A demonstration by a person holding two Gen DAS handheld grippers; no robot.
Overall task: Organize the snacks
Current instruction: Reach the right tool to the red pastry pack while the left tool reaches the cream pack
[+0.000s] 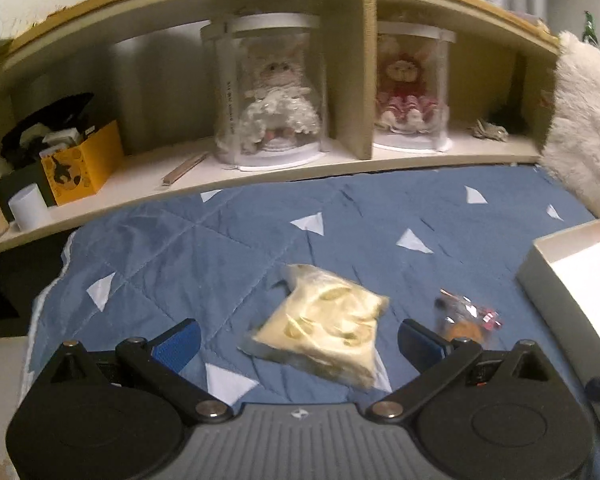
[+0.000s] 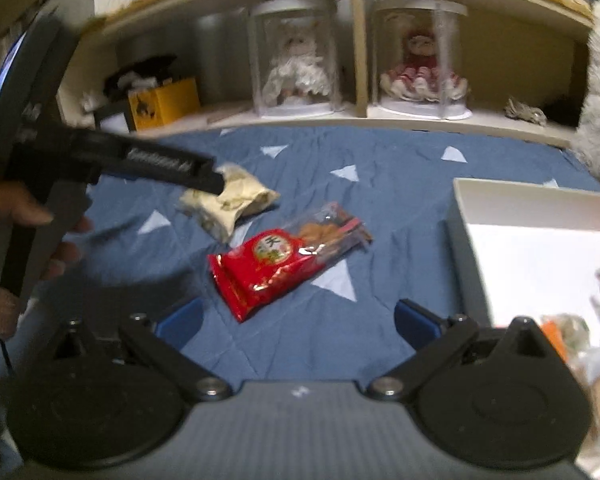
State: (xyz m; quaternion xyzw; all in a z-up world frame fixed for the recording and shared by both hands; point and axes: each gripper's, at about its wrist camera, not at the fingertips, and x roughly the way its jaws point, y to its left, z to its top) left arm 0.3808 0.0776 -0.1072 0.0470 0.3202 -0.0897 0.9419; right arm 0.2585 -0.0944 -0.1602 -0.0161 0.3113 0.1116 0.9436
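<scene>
A pale yellow snack packet (image 1: 324, 330) lies on the blue quilt, just ahead of my left gripper (image 1: 300, 340), whose blue pads stand wide apart, open and empty. The same packet (image 2: 230, 200) shows in the right wrist view, partly behind the left gripper's black body (image 2: 112, 160). A red and clear snack packet (image 2: 284, 260) lies ahead of my right gripper (image 2: 298, 320), which is open with nothing between its fingers. In the left wrist view that red packet (image 1: 466, 316) is blurred, beside the right finger. A white box (image 2: 540, 248) sits at the right with a few snacks inside.
A wooden shelf (image 1: 260, 168) runs behind the quilt with two dolls in clear cases (image 1: 268, 88), a yellow box (image 1: 82, 162) and a white cup (image 1: 28, 206). A furry white cushion (image 1: 584, 120) stands at the right. A person's hand (image 2: 24, 216) holds the left gripper.
</scene>
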